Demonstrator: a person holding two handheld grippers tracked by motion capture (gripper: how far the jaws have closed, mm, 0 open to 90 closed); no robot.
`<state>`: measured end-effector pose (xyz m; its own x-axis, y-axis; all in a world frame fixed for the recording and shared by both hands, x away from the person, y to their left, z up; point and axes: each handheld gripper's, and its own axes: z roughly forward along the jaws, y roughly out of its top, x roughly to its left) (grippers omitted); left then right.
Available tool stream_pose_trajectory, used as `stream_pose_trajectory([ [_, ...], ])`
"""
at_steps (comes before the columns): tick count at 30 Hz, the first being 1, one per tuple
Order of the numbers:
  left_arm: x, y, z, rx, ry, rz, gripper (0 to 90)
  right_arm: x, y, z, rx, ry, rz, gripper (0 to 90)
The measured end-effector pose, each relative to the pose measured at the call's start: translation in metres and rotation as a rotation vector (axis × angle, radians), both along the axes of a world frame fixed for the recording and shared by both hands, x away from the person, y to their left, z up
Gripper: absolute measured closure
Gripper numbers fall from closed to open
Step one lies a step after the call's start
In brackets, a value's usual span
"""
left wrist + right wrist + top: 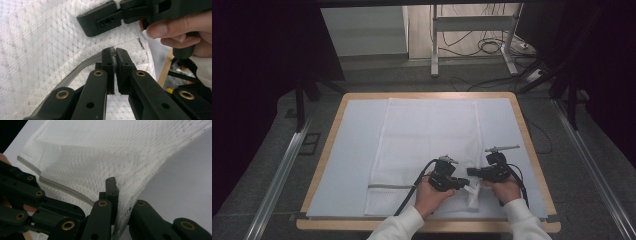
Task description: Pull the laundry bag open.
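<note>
No readable text, label, brand or number anywhere.

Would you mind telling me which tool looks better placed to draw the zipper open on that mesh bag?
Probably the left tool: its jaws are shut on a small metal piece at the grey zipper, likely the pull. The right tool pinches the mesh bag edge, steadying it.

place: lab or test room | cues: loose floor cables (484, 47), metal bench frame (472, 30), floor rails (279, 172)
</note>
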<state>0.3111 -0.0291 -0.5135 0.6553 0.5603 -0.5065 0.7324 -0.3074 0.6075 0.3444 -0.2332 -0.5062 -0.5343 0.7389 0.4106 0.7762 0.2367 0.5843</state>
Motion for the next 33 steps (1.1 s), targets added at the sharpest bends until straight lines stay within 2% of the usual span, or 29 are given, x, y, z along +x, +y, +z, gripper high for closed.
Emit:
stream_pose_trajectory([
  [10,0.003,0.003,-0.005,0.009,0.013,0.000,86.4,-0.002,-0.002,0.000,0.001,-0.009,0.030,88.5],
  [13,0.004,0.004,-0.007,0.014,0.022,0.000,86.5,-0.002,-0.002,-0.001,-0.013,-0.016,0.048,88.6],
  [33,0.009,0.014,-0.015,0.007,0.059,0.014,86.5,-0.002,-0.005,-0.001,0.004,-0.019,0.054,88.7],
])
